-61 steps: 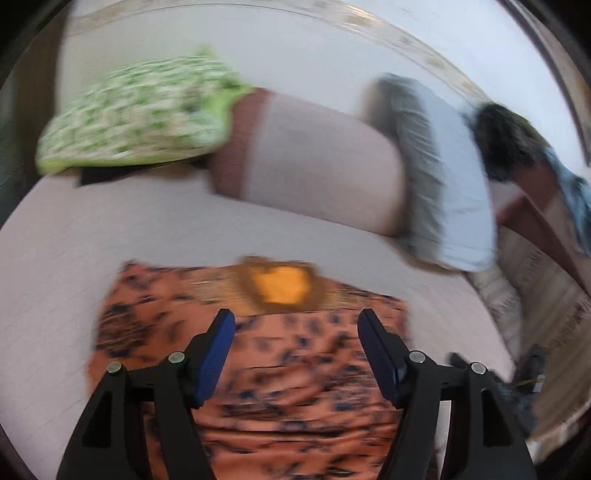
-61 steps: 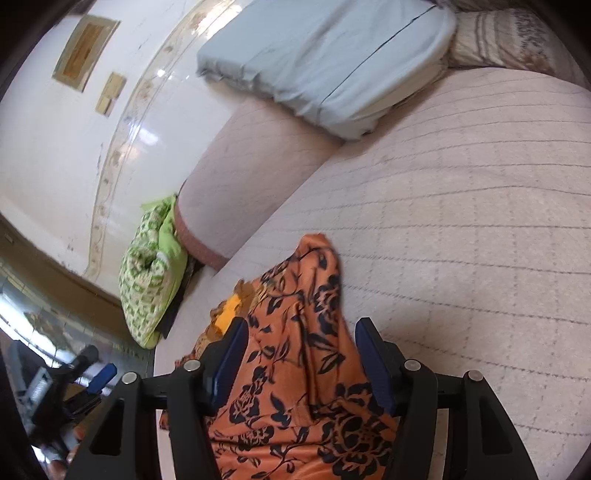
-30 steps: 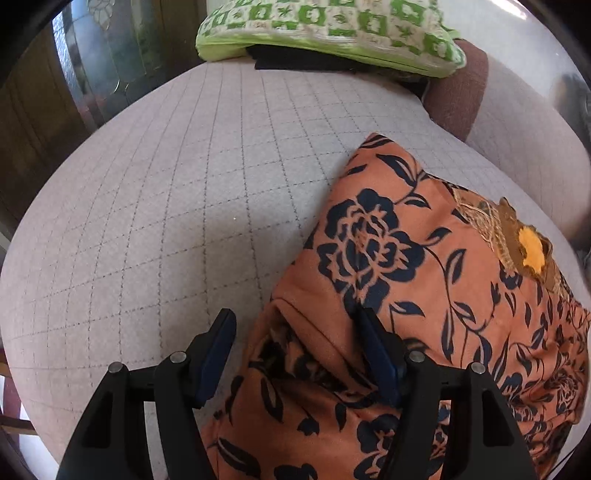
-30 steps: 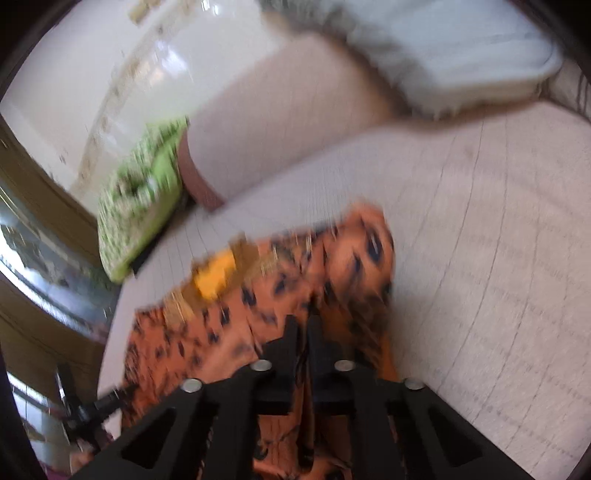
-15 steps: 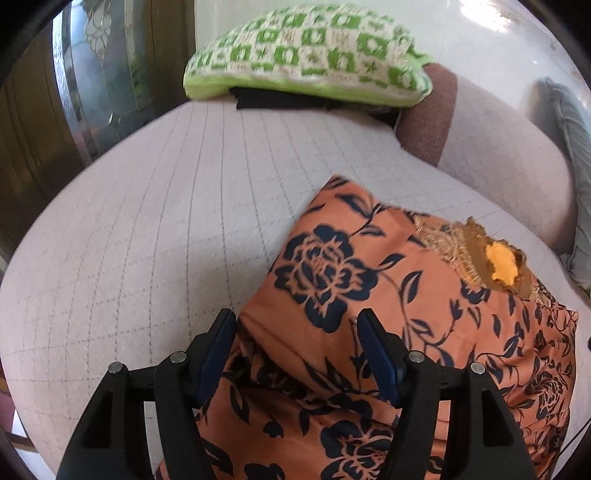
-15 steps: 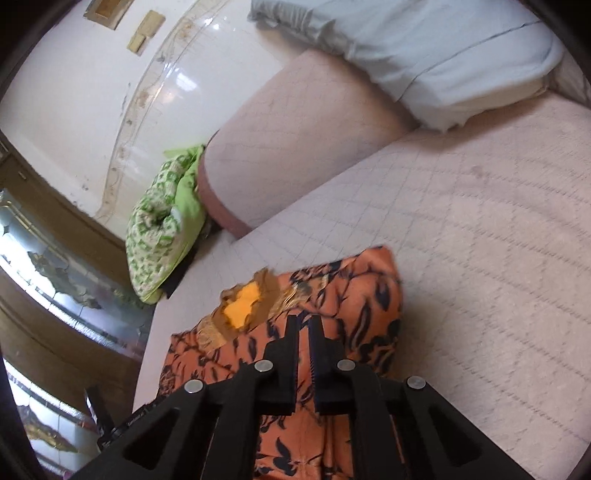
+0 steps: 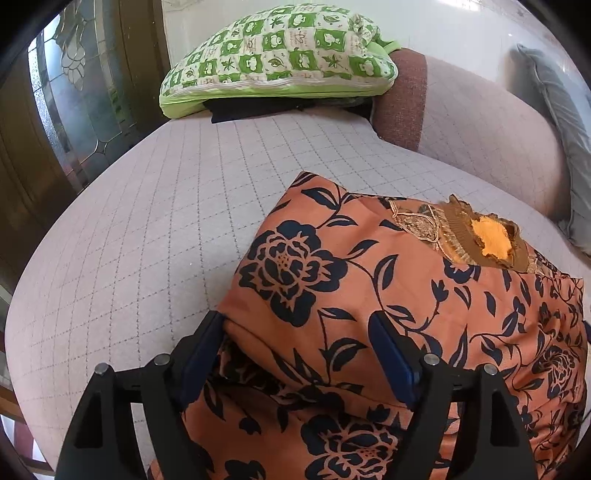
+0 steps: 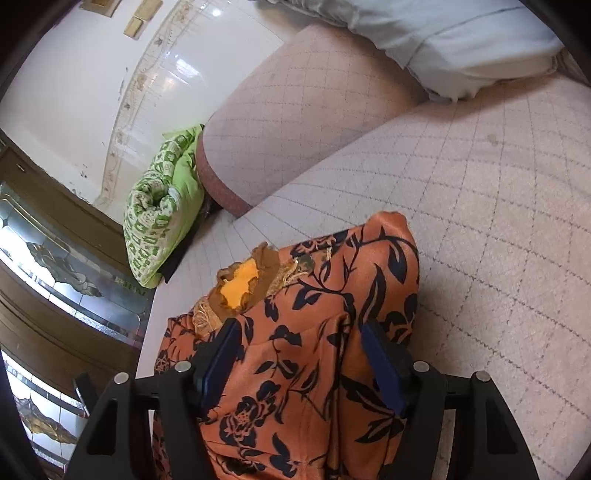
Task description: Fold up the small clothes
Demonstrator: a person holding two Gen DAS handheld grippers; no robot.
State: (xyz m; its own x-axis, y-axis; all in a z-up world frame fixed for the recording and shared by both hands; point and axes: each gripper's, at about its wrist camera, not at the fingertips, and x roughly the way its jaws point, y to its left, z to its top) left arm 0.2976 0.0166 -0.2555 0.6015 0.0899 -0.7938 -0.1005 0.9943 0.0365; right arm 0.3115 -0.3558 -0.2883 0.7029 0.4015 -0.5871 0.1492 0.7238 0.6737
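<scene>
An orange garment point(image 7: 369, 266) with a dark blue flower print lies on the quilted pinkish bed point(image 7: 147, 221), both its sides folded in. Its gold embroidered neckline point(image 7: 491, 240) with yellow lining faces up. My left gripper point(image 7: 295, 325) hovers over the garment's left folded edge. Its jaws are opening, with a loose fold of cloth between the fingers and not pinched. In the right wrist view my right gripper point(image 8: 300, 328) stands over the garment point(image 8: 317, 295) near its right folded edge. Its jaws are opening too, cloth lying slack between them, the neckline point(image 8: 240, 282) just beyond.
A green checked pillow point(image 7: 280, 51) rests on a dark cloth point(image 7: 258, 109) at the bed's far end. Beside it lie a pink bolster point(image 7: 480, 122) and a grey-blue pillow point(image 8: 461, 33). A glass-panelled wooden door point(image 7: 66, 92) stands past the bed's left edge. Bare quilt point(image 8: 498, 203) lies right of the garment.
The right gripper's jaws, shut on the cloth before, now stand apart and the fold lies released. The left jaws have spread a little wider and drawn back slightly from the garment.
</scene>
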